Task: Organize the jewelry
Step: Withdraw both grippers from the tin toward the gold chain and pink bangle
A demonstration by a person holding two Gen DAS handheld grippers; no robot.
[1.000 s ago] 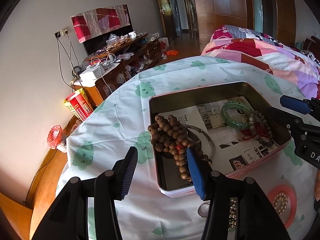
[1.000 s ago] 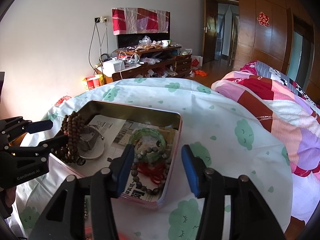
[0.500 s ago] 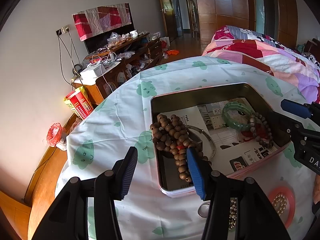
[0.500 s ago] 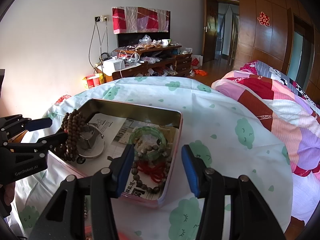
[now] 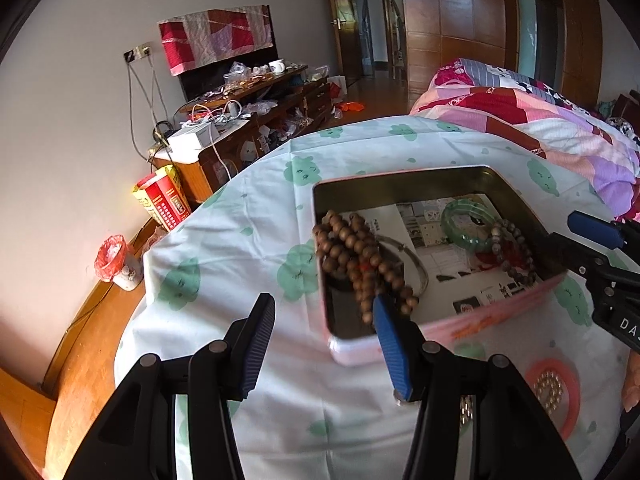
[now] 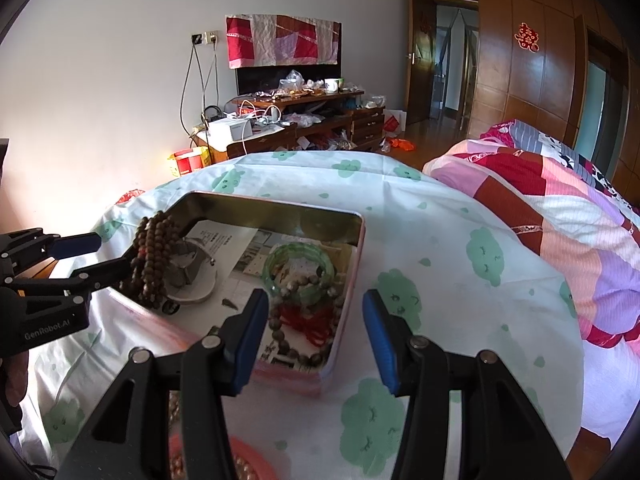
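Your left hand-held gripper (image 5: 322, 320) has its fingers wide apart, clamped on nothing. The wooden beads (image 5: 360, 258) hang looped over its right finger (image 5: 390, 344), draped across the tin's (image 5: 516, 302) left rim, partly inside. In the right wrist view the beads (image 6: 152, 258) hang off that finger above the tin's near-left corner, touching the silver bangle (image 6: 200, 280).

Your right hand-held gripper (image 6: 316, 328) is also spread, holding nothing, and hovers over the tin's (image 6: 280, 210) near-right end. Green bangle (image 6: 298, 268), grey bead bracelet (image 6: 304, 284) and red string (image 6: 308, 320) lie in the tin's right half, just beyond it.

The key relation: the beads' strand hangs along the left finger, running near to far into the tin. The left hand is the nearer one. To shed them, you likely need to tilt the finger down or draw it back towards you. Risk: the strand snags on the rim.
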